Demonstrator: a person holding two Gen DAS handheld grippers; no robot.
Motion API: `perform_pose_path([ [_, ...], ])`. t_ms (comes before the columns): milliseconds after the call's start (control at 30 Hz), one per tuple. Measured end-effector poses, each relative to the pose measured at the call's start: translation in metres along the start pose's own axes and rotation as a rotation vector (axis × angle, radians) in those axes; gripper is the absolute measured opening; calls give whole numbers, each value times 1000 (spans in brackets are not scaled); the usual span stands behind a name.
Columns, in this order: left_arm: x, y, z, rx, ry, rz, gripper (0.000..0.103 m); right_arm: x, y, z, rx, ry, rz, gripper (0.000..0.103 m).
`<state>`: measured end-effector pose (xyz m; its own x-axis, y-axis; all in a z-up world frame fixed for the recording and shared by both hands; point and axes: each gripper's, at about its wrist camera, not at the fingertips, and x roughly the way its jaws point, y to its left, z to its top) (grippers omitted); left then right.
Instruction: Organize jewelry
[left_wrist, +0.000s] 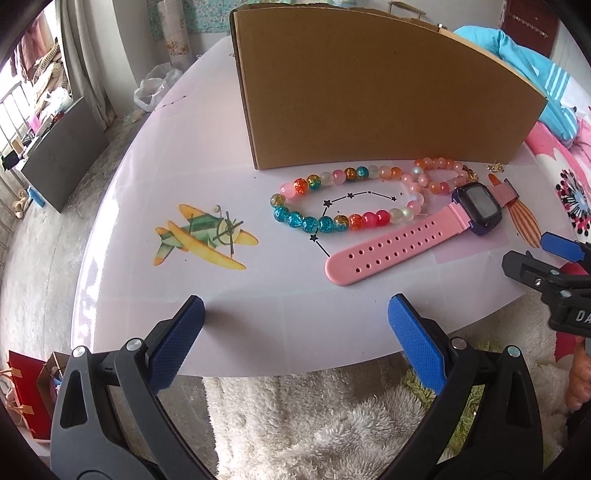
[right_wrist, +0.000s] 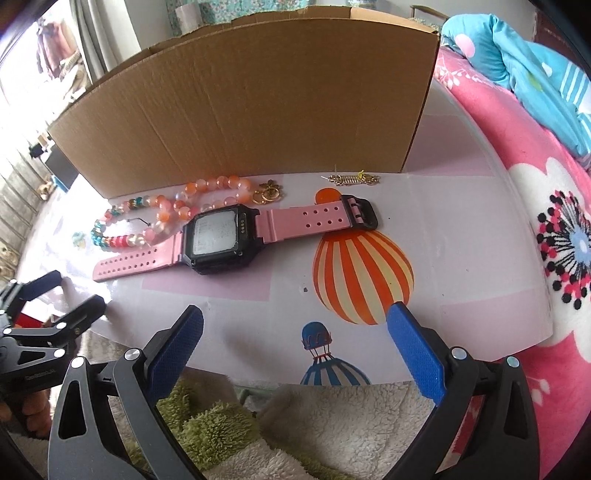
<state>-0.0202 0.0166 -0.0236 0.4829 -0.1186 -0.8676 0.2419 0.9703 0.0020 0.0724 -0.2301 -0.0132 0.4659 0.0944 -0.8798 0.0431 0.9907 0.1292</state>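
Here, both grippers hover at the near edge of a small table (left_wrist: 122, 229), nothing yet lifted; the left gripper (left_wrist: 295, 317) stands released, its blue pads spread wide and empty, and the right gripper (right_wrist: 295, 325) is likewise spread with nothing between its pads; a pink watch (right_wrist: 221, 236) lies flat near the table's middle, just in front of a cardboard box (right_wrist: 258, 110), its dark face up; a string of coloured beads (left_wrist: 332, 199) lies coiled just beside it, apparently touching the strap, and a small gold chain (right_wrist: 354, 180) sits close against the box wall; the watch's long axis runs across the table, roughly parallel to the box front, buckle end toward the right gripper, perforated tail toward the left; the likely first step is picking one piece up, and it would go best by closing across the strap's narrow width near the case, clear of the beads, so nothing drags along
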Motion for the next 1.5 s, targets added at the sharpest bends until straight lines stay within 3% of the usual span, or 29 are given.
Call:
perform_pose_path([
  [200, -12, 4, 4, -10, -58, -98, 94, -18, 3, 6, -47, -94, 90, 90],
  [367, -22, -13, 5, 80, -110, -130, 73, -23, 8, 13, -106, -118, 156, 79],
  [533, -26, -28, 6, 176, -140, -158, 65, -28, 19, 19, -298, -157, 180, 78],
  [700, -21, -27, 10, 222, -138, -159, 53, -19, 39, 30, -534, -122, 199, 78],
  [867, -13, -21, 14, 209, -103, -179, 39, 1, 46, 37, -610, -53, 201, 76],
  [1167, -9, -16, 16, 231, -96, -203, 39, 2, 60, 22, -695, -21, 159, 76],
  [1367, -9, -12, 15, 254, -90, -211, 39, -9, 70, -6, -714, -3, 148, 75],
  [1500, -19, -14, 8, 272, -94, -241, 39, -19, 70, -25, -707, -17, 127, 64],
])
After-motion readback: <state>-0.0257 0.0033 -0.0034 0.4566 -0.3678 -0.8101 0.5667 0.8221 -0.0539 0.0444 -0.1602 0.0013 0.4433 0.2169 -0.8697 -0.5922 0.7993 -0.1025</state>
